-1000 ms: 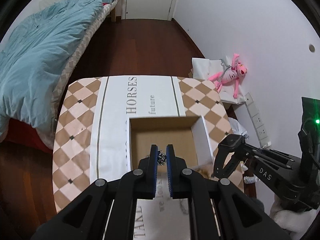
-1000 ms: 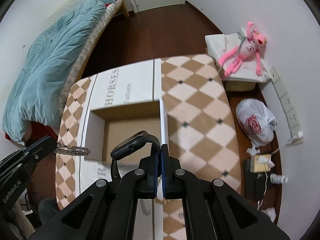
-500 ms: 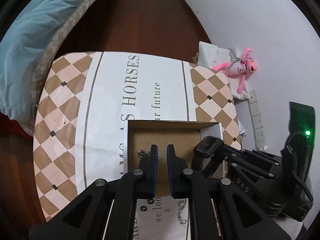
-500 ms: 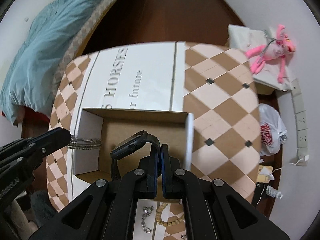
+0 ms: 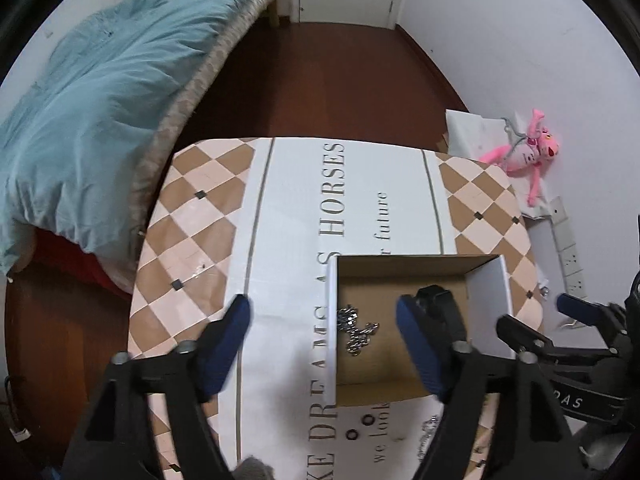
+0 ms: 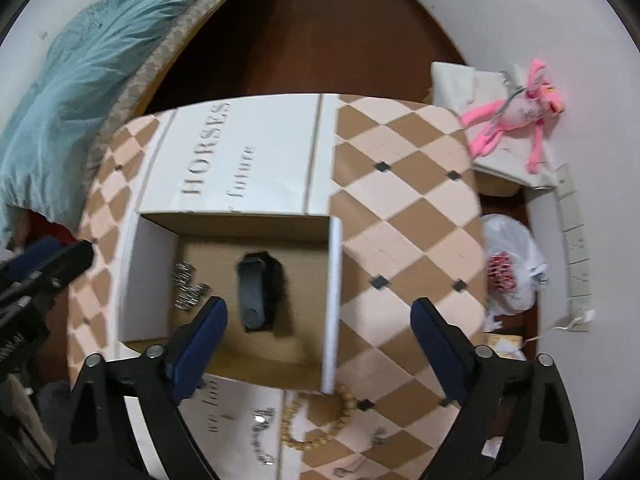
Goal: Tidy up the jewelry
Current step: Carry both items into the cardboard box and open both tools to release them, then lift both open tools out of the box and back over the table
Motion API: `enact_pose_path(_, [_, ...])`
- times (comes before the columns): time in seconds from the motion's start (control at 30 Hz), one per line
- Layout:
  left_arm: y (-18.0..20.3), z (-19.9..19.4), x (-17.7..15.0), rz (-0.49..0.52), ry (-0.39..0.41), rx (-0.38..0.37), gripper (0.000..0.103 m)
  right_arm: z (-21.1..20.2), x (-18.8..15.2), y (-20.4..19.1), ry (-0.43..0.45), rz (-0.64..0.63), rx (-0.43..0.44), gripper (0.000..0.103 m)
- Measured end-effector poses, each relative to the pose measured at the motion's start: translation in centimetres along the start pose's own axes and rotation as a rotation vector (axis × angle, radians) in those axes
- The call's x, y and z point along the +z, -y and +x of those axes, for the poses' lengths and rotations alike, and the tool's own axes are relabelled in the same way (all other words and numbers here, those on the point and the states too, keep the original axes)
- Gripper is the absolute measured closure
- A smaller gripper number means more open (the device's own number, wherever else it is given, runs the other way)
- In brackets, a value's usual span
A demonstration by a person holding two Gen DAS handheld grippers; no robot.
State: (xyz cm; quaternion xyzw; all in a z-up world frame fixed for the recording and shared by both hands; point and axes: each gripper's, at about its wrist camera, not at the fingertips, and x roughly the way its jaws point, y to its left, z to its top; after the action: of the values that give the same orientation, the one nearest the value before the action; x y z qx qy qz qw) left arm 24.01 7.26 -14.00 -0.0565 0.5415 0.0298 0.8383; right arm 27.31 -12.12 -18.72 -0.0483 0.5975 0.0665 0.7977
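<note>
Both my grippers gape wide, empty: left gripper (image 5: pixel 322 344), right gripper (image 6: pixel 318 344). Black watch (image 6: pixel 256 294) and silver chain (image 5: pixel 356 330) lie in the box (image 6: pixel 335 280), just beyond my fingertips.

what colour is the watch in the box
Black with a grey strap face, watch lying in the box; clearest in the right wrist view.

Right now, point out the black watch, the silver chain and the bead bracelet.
black watch (image 6: pixel 256 292): right wrist view, middle of its strap, in the box.
silver chain (image 5: pixel 356 330): left wrist view, bunched links, in the box.
bead bracelet (image 6: pixel 320 428): right wrist view, lower loop of beads.
</note>
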Motion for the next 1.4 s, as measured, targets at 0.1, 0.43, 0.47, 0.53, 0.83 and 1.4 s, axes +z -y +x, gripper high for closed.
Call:
enact_pose_path(0.1, [0.0, 0.3, -1.0, 0.001, 0.010, 0.012, 0.005, 0.4, -1.4, 0.1, 0.004, 0.001, -0.049, 0.002])
enact_pose_path(0.43, [0.7, 0.1, -4.6, 0.010, 0.012, 0.046, 0.004, -0.3, -4.5, -0.3, 0.040, 0.015, -0.068, 0.002])
enact_pose_path(0.47, [0.7, -0.3, -4.8, 0.009, 0.019, 0.042, 0.004, -0.6, -4.7, -0.5, 0.046, 0.015, -0.065, 0.002])
enact_pose_path(0.53, [0.7, -1.3, -5.3, 0.006, 0.041, 0.044, 0.004, -1.6, -5.4, -0.6, 0.069, 0.014, -0.063, 0.002])
enact_pose_path(0.83, [0.7, -7.0, -6.7, 0.011, 0.147, 0.054, 0.004, -7.8, -7.9, -0.8, 0.203, 0.039, -0.055, 0.002])
enact_pose_path(1.4, [0.3, -13.8, -9.8, 0.004, 0.247, 0.084, 0.004, -15.2, -12.2, -0.5, 0.319, 0.103, 0.001, 0.002])
